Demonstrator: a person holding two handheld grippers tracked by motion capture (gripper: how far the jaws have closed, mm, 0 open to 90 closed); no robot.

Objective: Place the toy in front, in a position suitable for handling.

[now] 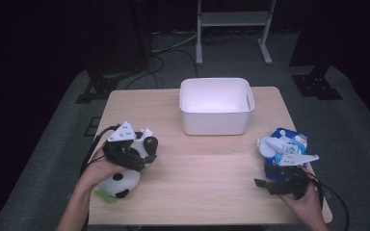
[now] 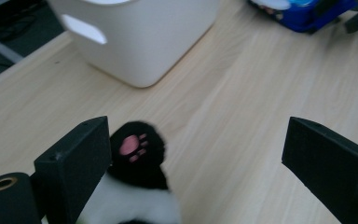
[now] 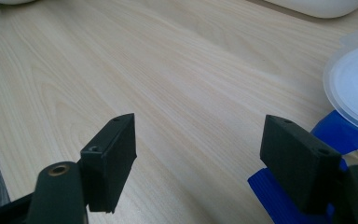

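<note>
A black-and-white panda plush [image 1: 118,183] lies at the table's front left. My left gripper [image 1: 147,149] hovers right over it and stands open. In the left gripper view [image 2: 200,140], the plush's black paw with pink pads [image 2: 137,149] sits just inside the left jaw, and the right jaw is far off it. At the front right lies a blue package [image 1: 286,144] with a white round lid [image 1: 267,147]. My right gripper [image 1: 267,175] is open beside it; in the right gripper view [image 3: 200,135], its right jaw is over the blue package [image 3: 345,140], with bare wood between the jaws.
A white plastic bin [image 1: 217,106] with handle slots stands empty at the middle back of the wooden table [image 1: 207,163]; the bin [image 2: 140,37] is ahead of the left gripper. Dark stands and cables are on the grey floor beyond.
</note>
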